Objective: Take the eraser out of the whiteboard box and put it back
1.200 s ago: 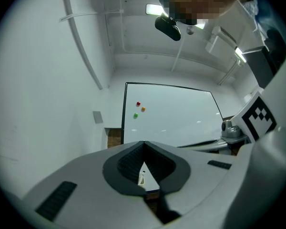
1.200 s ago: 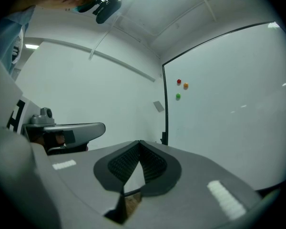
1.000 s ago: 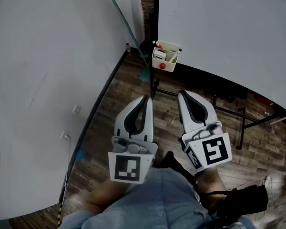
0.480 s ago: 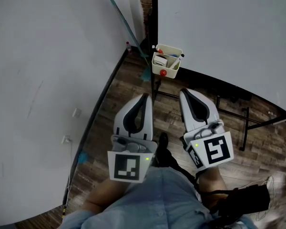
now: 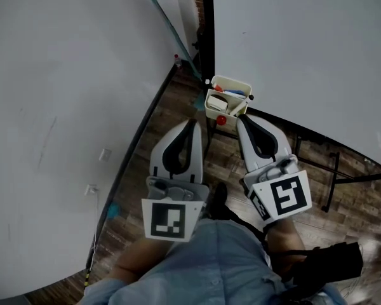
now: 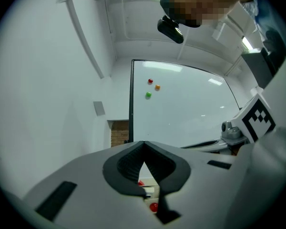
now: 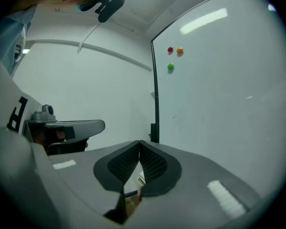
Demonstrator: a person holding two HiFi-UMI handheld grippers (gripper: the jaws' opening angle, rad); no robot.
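Both grippers closed and empty, just short of the whiteboard box

The left gripper [image 5: 191,124] and the right gripper [image 5: 240,121] pointed side by side at the box [image 5: 210,111], which hung at the lower corner of the whiteboard [image 5: 305,43] above the wooden floor [image 5: 165,142]; each had its jaws pressed together on nothing. The eraser [image 5: 216,103] lay inside the box among other small things, untouched

There are two grippers, the left gripper [image 5: 192,122] and the right gripper [image 5: 241,121], and two marker cubes [image 5: 169,221], one on each. There is one whiteboard [image 5: 305,49] with three magnets: one red magnet [image 6: 150,81], one orange magnet [image 6: 157,87] and one green magnet [image 6: 148,95]. There is one cream box [image 5: 213,112], with one red knob [image 5: 221,120]. One teal pole [image 5: 171,27] and two wall plates [image 5: 105,154] complete the count.
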